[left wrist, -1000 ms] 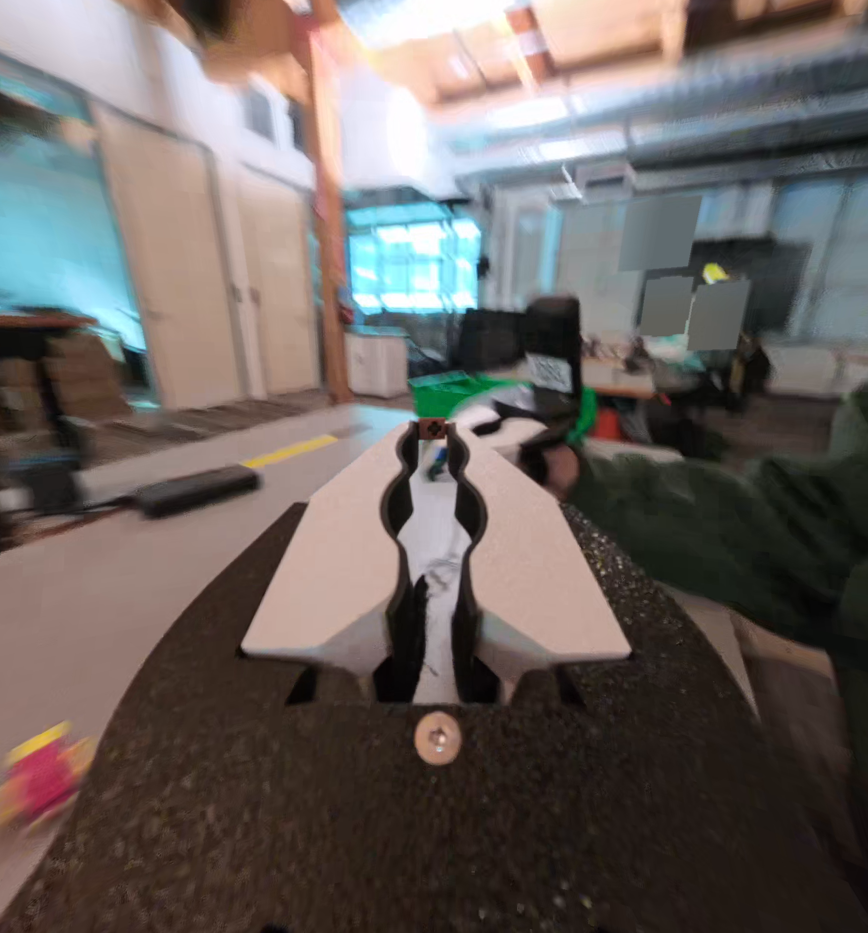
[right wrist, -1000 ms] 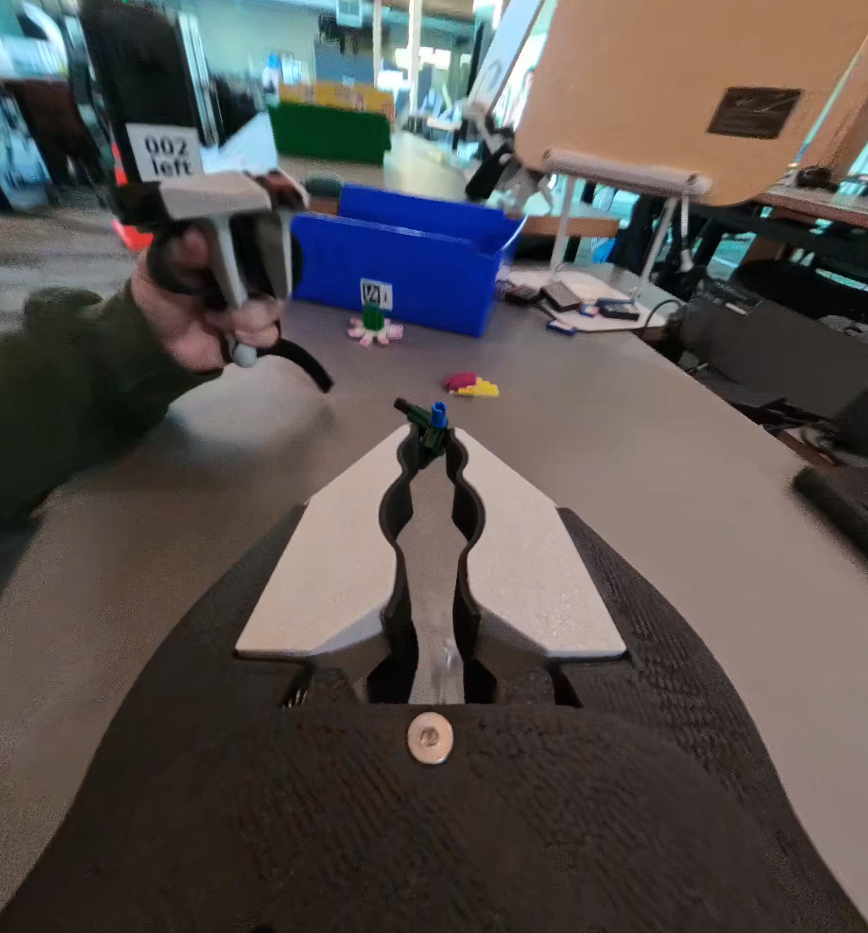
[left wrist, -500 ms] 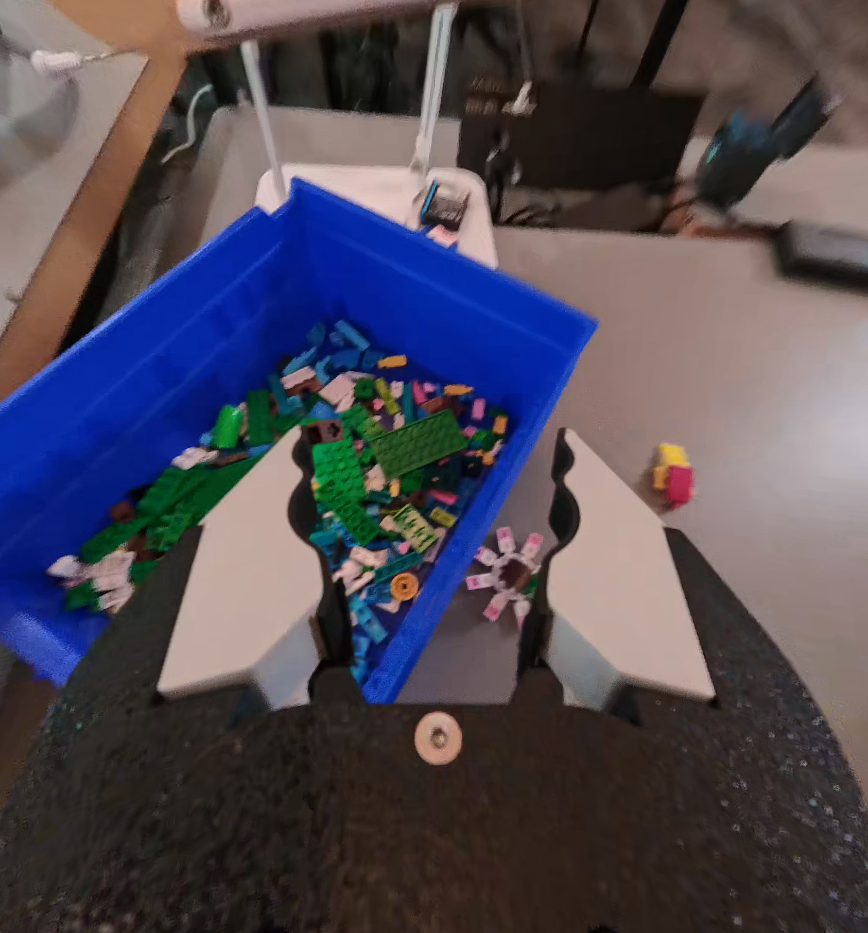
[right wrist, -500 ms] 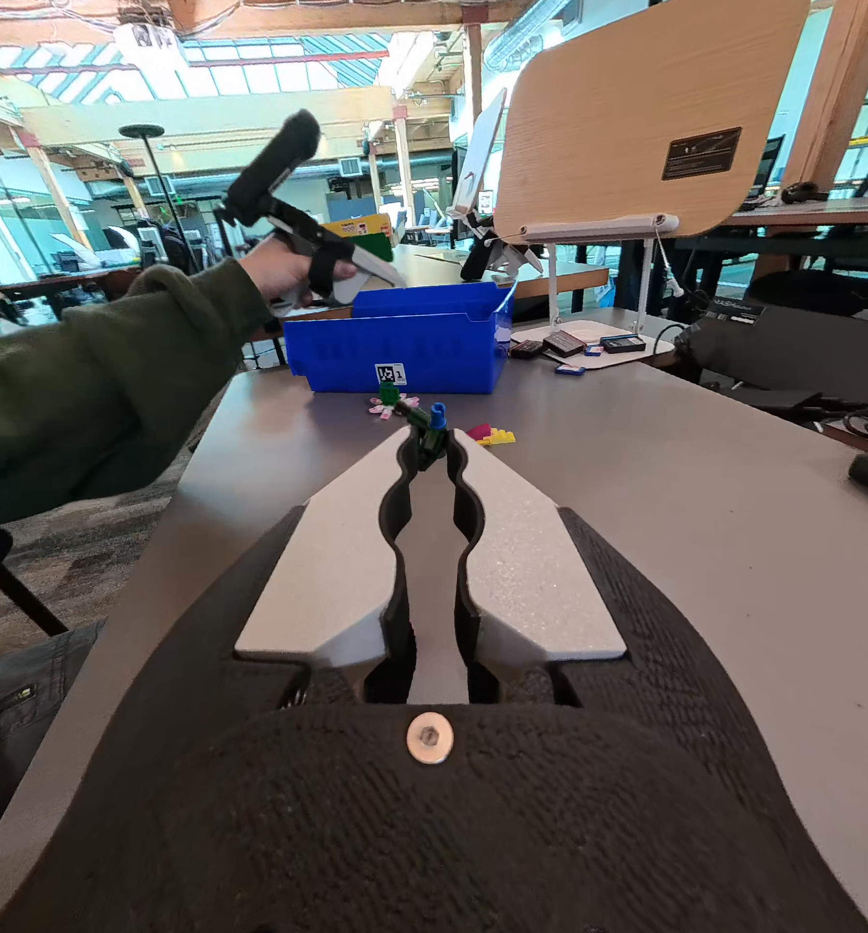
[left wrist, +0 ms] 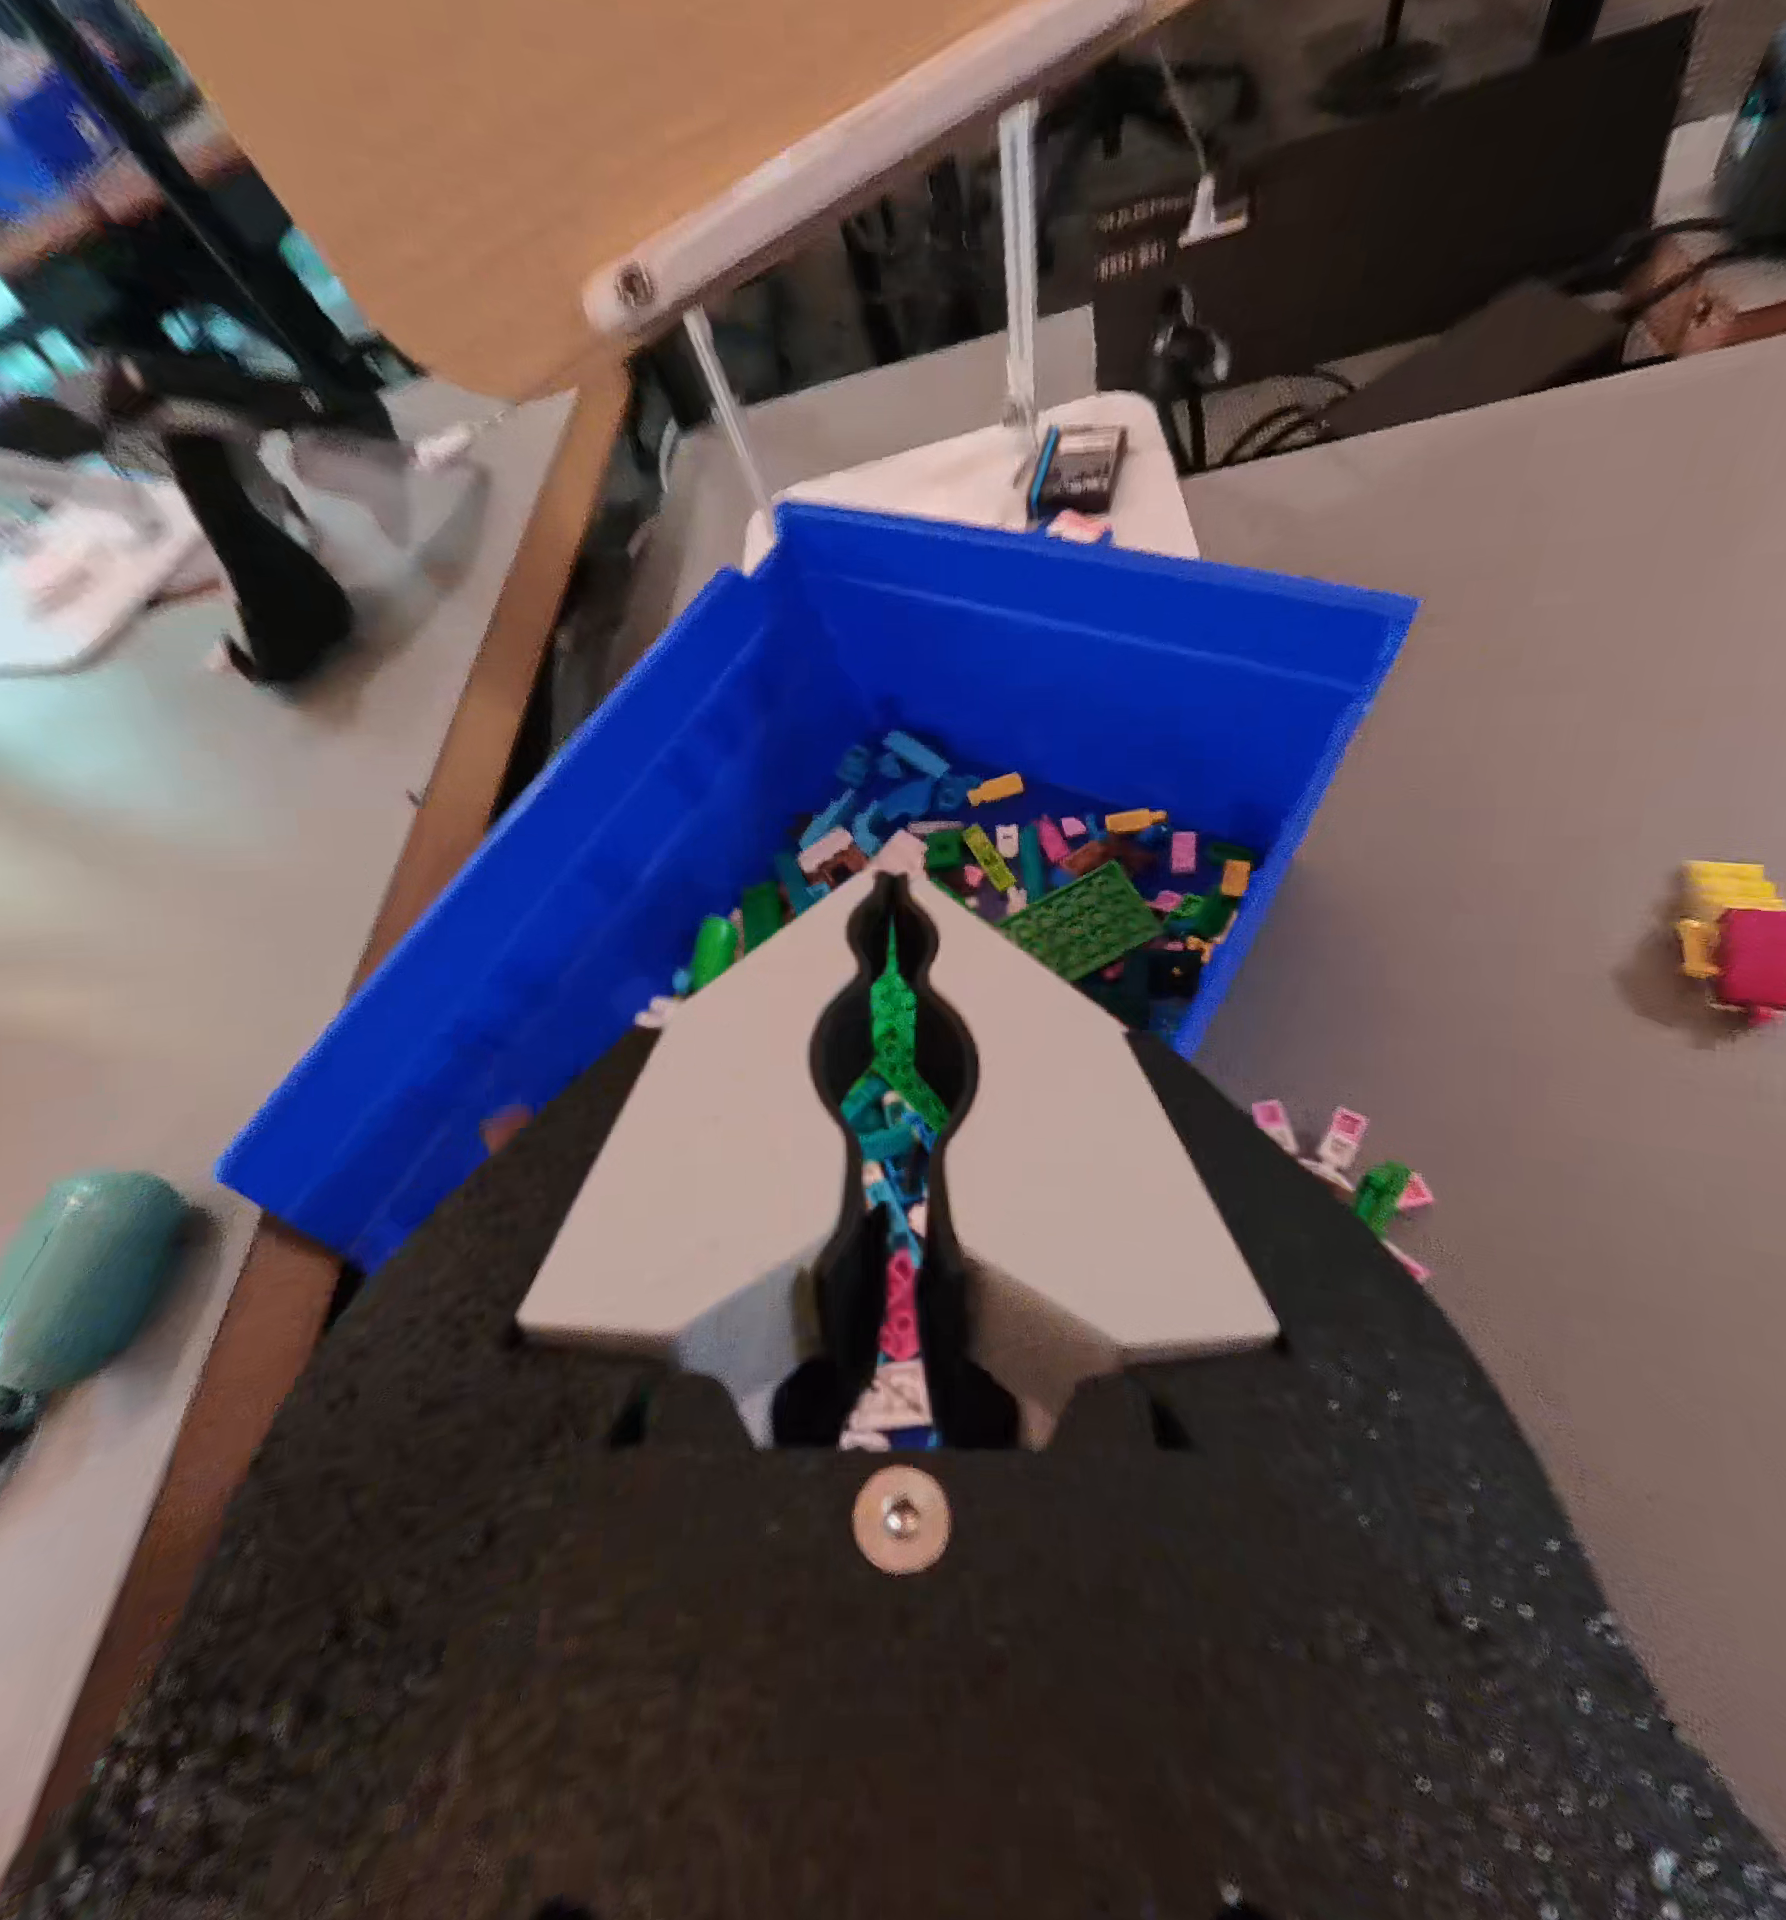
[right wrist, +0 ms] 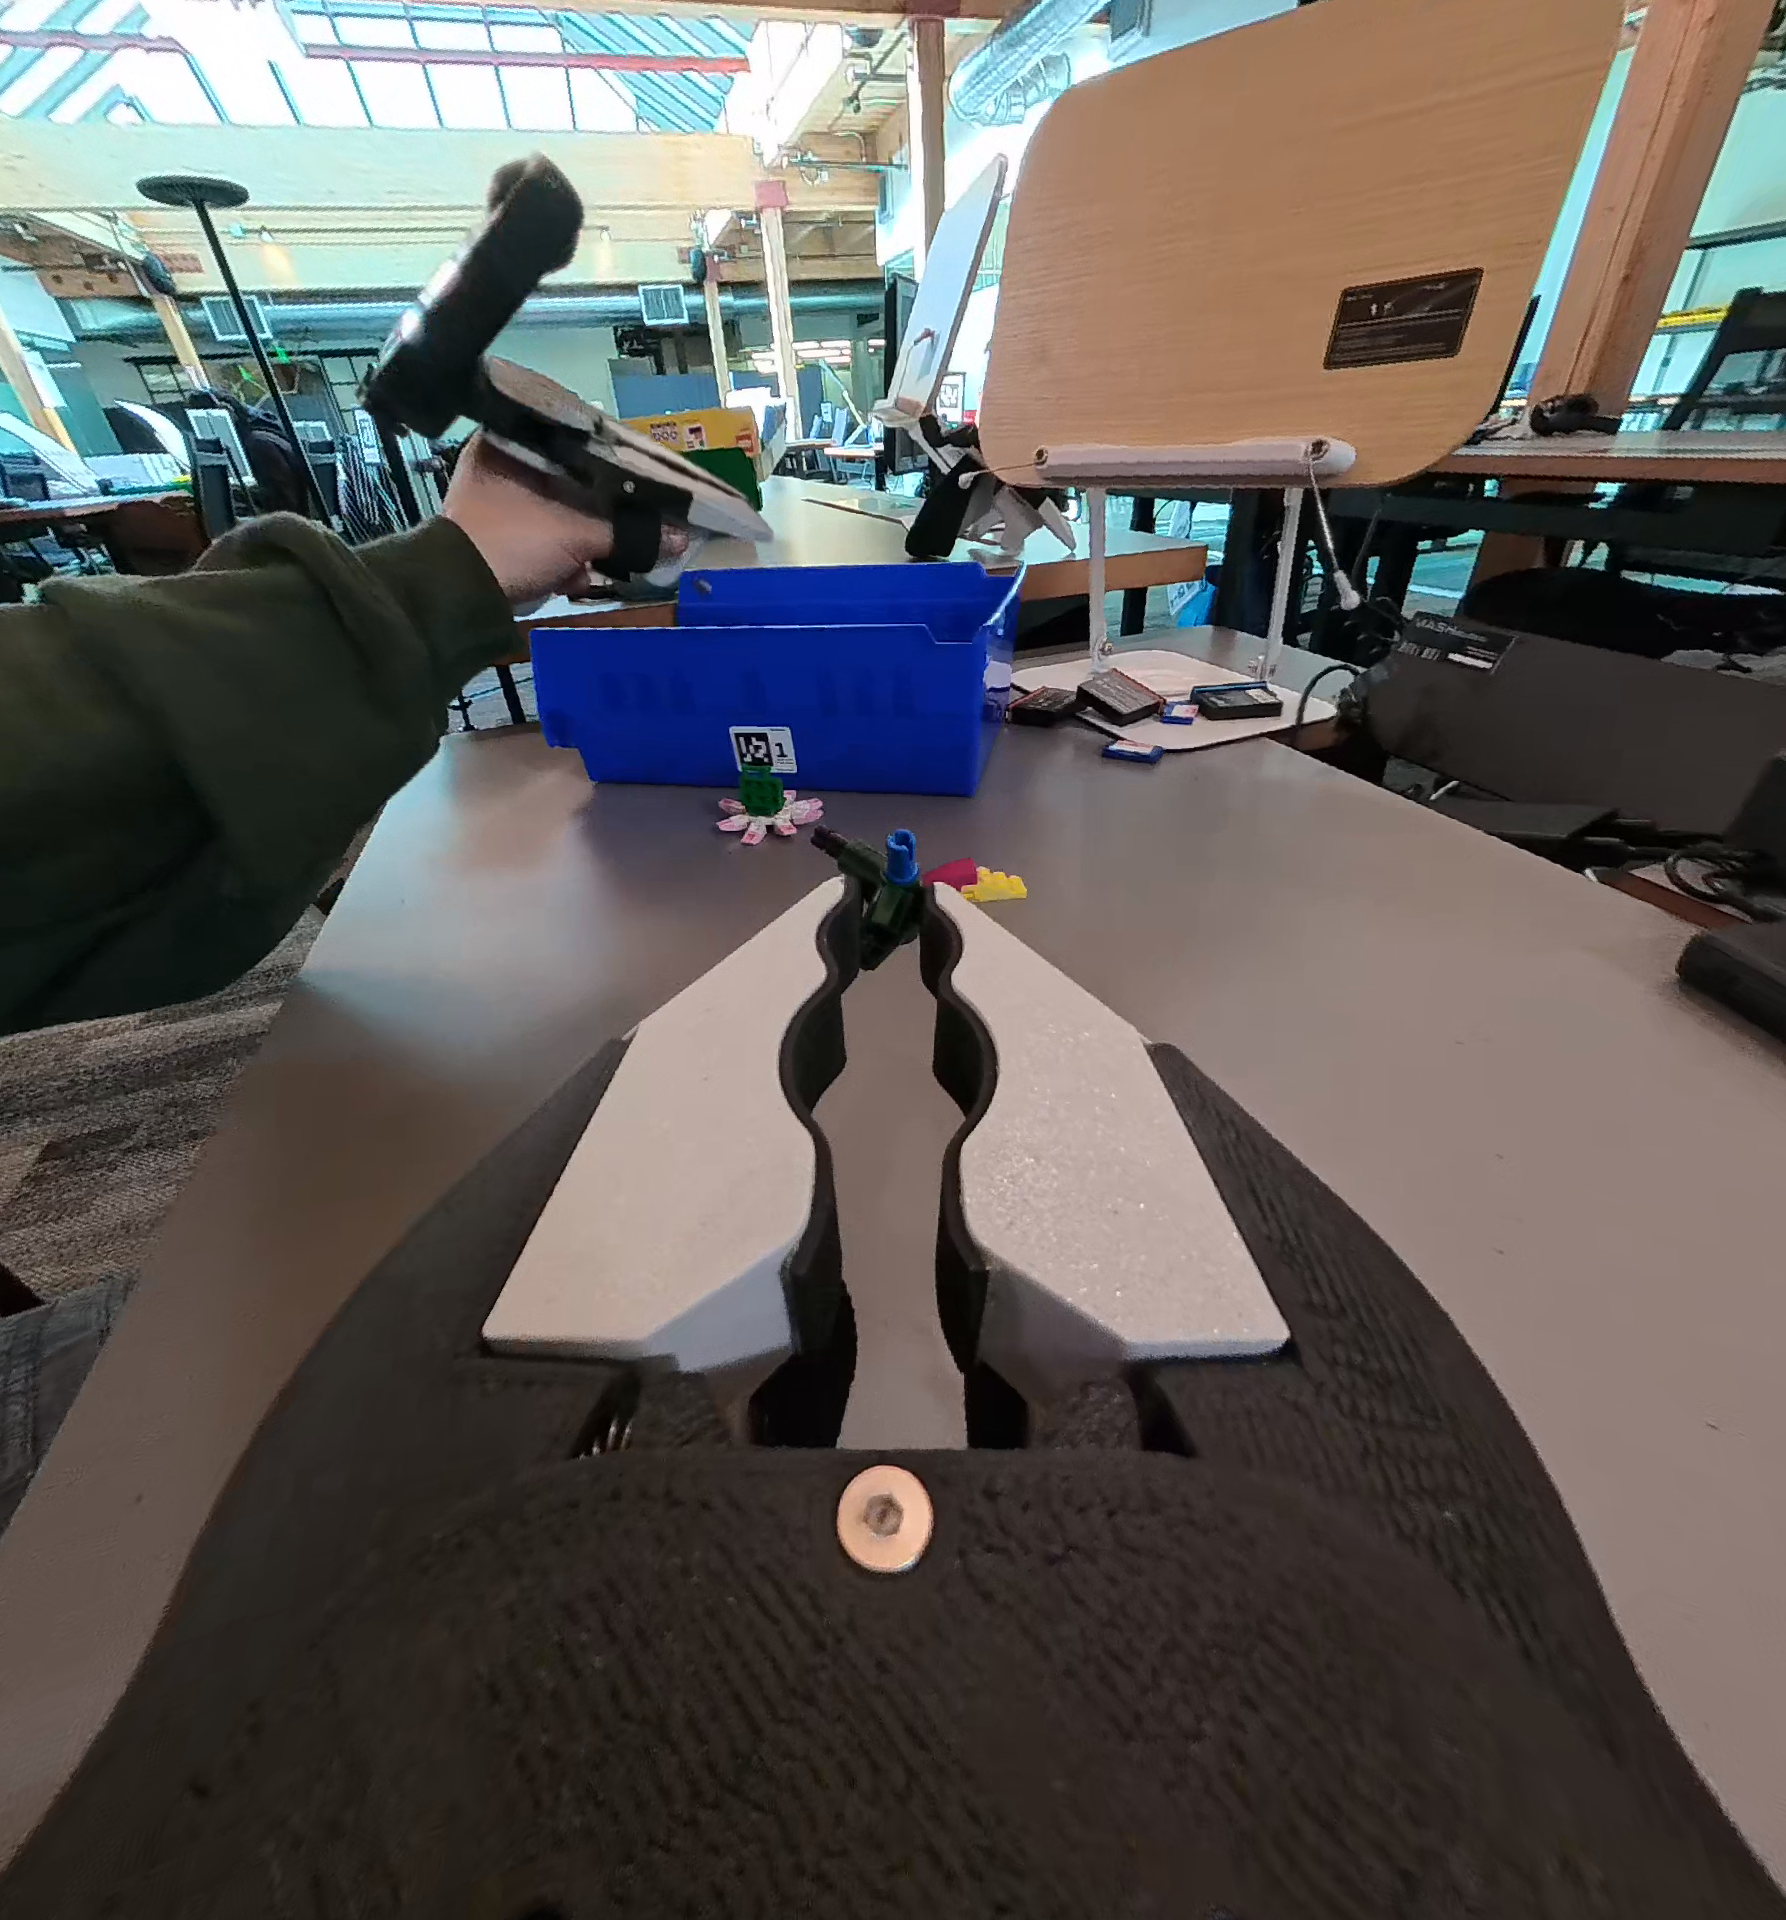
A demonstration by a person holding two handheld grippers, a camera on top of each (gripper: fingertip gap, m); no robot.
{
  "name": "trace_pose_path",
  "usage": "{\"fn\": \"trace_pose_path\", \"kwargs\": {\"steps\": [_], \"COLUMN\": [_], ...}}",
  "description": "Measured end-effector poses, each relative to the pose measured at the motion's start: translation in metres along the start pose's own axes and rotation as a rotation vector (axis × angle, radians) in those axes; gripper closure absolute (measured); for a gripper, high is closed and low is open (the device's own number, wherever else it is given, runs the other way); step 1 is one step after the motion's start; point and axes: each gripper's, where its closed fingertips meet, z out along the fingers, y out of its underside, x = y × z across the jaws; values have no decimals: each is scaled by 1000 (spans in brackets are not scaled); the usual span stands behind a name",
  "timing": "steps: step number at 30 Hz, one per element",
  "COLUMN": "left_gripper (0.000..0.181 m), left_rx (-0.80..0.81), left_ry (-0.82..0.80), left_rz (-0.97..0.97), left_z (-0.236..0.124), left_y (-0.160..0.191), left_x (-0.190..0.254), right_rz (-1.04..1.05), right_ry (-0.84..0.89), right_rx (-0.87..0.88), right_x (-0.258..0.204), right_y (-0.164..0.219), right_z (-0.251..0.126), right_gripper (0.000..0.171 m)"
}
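Note:
My left gripper is shut with nothing seen between its tips. It hovers over a blue bin filled with mixed small bricks. In the right wrist view the left gripper tilts down above the bin, held by a hand in a green sleeve. My right gripper is shut on a small dark green piece with a blue stud, held just above the grey table.
A pink-white flower build with a green piece lies in front of the bin. A yellow and magenta brick cluster lies to its right. A wooden board on a stand rises behind, over a white tray with small devices. A teal object lies left. There is about 40 centimetres between the tips of the two grippers. The teal object lies around 25 centimetres away from my left fingertips.
The left gripper swung from holding a small brown piece to over the bin, opened there, and has now shut empty. The right gripper stays shut on its piece, raised slightly.

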Motion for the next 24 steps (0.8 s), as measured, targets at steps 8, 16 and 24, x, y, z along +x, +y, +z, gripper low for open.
{"fn": "trace_pose_path", "kwargs": {"steps": [8,16,24], "left_gripper": [179,140,171], "left_rx": [40,374,525], "left_ry": [33,661,797], "left_rz": [41,134,510], "left_z": [-5,-101,-151], "left_y": [-1,-56,-29], "left_x": [5,224,355], "right_rz": [-49,-350,-467], "right_ry": [16,189,101], "right_rx": [-14,-23,-6], "right_x": [-3,-6,-43], "right_y": [2,-6,-5], "right_z": [3,2,14], "right_gripper": [163,163,163]}}
